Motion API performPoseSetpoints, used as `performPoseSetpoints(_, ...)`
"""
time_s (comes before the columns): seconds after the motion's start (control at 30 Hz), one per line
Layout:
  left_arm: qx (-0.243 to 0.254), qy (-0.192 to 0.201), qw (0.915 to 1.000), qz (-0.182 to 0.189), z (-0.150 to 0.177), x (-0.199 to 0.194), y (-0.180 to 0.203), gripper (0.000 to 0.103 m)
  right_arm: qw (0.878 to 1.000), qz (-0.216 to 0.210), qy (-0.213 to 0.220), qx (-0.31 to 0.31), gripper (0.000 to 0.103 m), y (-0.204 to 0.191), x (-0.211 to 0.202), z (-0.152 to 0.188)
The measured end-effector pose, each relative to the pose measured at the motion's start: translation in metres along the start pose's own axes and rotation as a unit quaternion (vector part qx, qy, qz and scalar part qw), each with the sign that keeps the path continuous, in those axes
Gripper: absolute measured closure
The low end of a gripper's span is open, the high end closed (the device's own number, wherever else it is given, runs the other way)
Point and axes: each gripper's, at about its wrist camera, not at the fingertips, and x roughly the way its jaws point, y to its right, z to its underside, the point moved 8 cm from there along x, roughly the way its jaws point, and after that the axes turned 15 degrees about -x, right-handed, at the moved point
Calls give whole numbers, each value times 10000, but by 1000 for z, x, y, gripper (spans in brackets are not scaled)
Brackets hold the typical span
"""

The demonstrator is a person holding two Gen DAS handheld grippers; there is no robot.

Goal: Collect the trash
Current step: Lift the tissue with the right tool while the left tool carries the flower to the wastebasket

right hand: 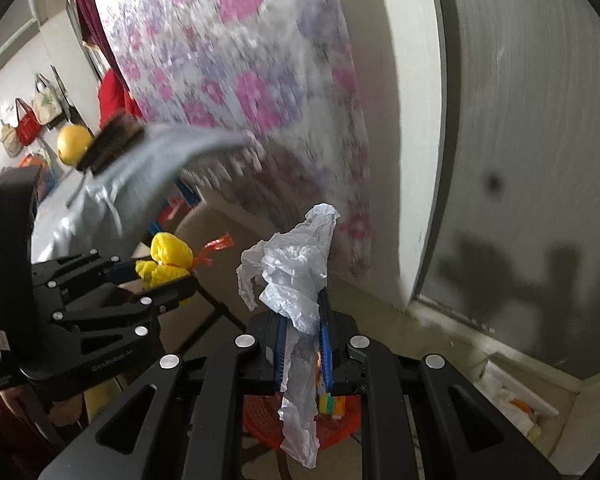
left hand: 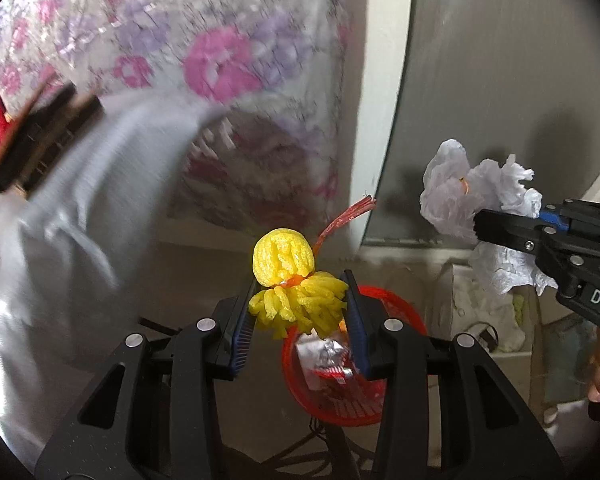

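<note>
Between the blue pads of the left claw, a yellow foam net tied with a red-orange ribbon is clamped; the jaws stand part-way closed, pressing on its lower, frilled half, while the rounded upper half rises above the fingertips. Directly below, a red mesh basket sits on the floor and already contains a crumpled silver-and-red wrapper. At right in the left wrist view, the right claw enters from the side, its jaws nearly closed on a crumpled white plastic bag. In the right wrist view the same bag is pinched between the blue pads of the right claw, one end standing above the fingertips and the other hanging down over the red basket. The left claw with the yellow net appears at left, beside and apart from the bag. A floral plastic sheet hangs behind, next to a grey frosted panel. A white box of scraps lies near the basket.
</note>
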Motion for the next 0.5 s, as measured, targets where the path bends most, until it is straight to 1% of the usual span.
performPoseSetpoints(0.17, 75, -367, 9992, 105, 22, 21, 3, 62, 9993, -58, -363, 42, 87, 0, 21, 23)
performPoseSetpoints(0.27, 123, -530, 9985, 88, 33, 31, 4, 62, 9984, -131, -545, 60, 87, -2, 34, 37)
performPoseSetpoints(0.5, 202, -750, 9970, 48, 52, 45, 3, 62, 9943, -345, -986, 218, 87, -8, 75, 70)
